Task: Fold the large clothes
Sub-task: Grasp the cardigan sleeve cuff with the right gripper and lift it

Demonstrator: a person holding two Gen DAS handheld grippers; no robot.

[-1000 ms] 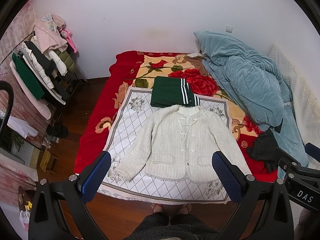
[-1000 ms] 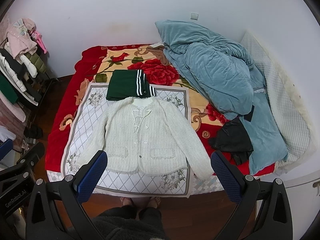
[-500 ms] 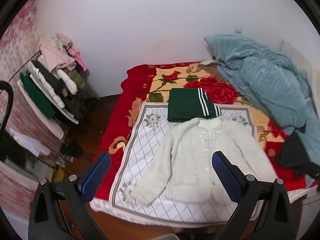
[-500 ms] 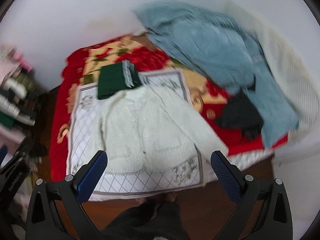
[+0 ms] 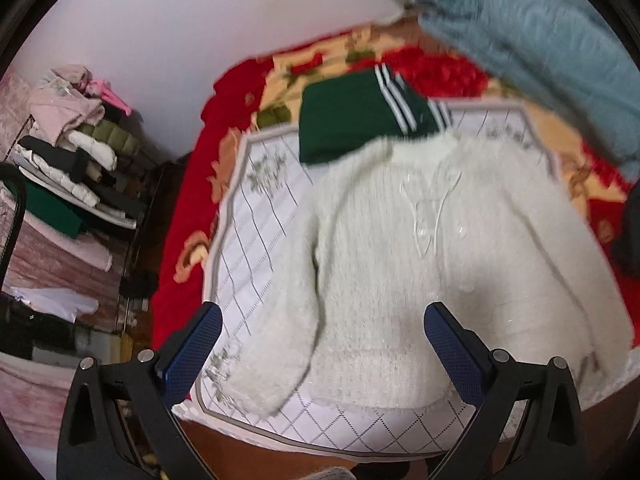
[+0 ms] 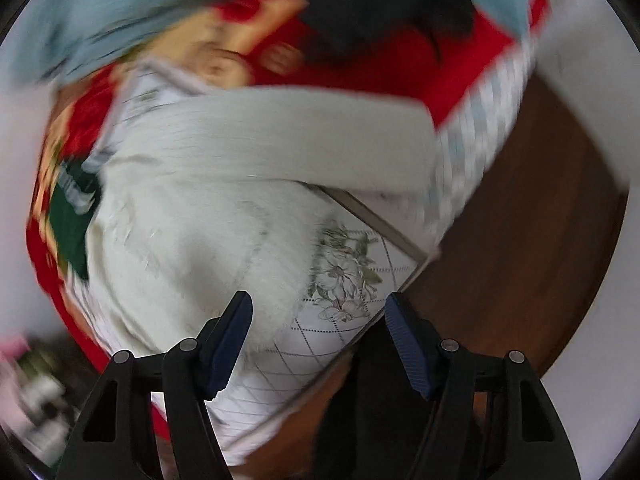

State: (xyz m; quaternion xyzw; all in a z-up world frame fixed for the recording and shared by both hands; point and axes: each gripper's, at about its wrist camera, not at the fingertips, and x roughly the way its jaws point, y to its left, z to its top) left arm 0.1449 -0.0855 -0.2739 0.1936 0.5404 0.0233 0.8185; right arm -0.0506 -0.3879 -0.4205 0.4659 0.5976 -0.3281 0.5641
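A fluffy white cardigan (image 5: pixel 432 248) lies spread flat, front up, on a white quilted mat (image 5: pixel 260 216) on the bed. My left gripper (image 5: pixel 322 344) is open and empty, above the cardigan's left sleeve and hem. My right gripper (image 6: pixel 320 336) is open and empty, above the cardigan's (image 6: pixel 192 216) lower right corner and the mat's flowered corner (image 6: pixel 344 272). The right wrist view is blurred and rotated.
A folded dark green garment (image 5: pixel 356 120) with white stripes lies just beyond the collar. A blue duvet (image 5: pixel 532 40) is piled at the right of the bed, a black garment (image 6: pixel 380 8) beside it. A rack of clothes (image 5: pixel 72 160) stands left. Wooden floor (image 6: pixel 520 240) borders the bed.
Both grippers have moved down and in toward the cardigan, which now fills much more of each view. The right gripper has also rotated and is moving fast. Both stay open.
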